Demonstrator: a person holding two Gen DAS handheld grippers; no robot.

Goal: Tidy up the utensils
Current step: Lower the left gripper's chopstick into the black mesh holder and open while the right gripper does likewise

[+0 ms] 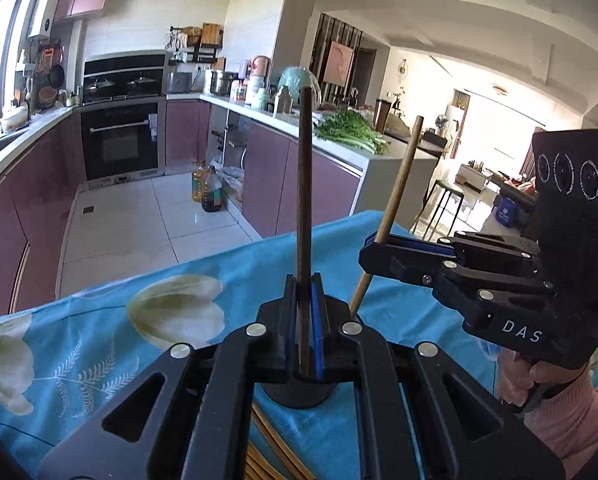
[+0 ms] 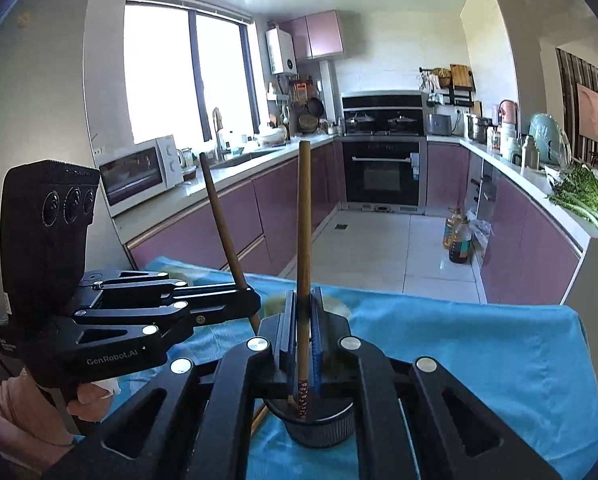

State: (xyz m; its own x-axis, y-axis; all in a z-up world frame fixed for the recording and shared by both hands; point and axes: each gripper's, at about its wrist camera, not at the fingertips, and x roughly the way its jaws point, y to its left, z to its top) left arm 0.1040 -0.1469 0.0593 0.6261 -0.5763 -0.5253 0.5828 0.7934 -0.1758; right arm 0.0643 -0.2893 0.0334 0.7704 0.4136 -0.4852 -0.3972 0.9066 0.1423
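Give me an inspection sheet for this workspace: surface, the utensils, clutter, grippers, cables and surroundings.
Surface: table under a blue floral cloth.
Job's things: dark chopstick and light chopstick, each held about upright; black round holder on the cloth below them; more chopsticks lying beside it.
Clutter: nothing seen on the cloth.
Grippers: left gripper shut on the dark chopstick; right gripper shut on the light chopstick, its patterned end at the holder's mouth.
Cables: nothing seen.
Surroundings: kitchen with purple cabinets, oven, microwave, oil bottles on the floor, greens on the counter.
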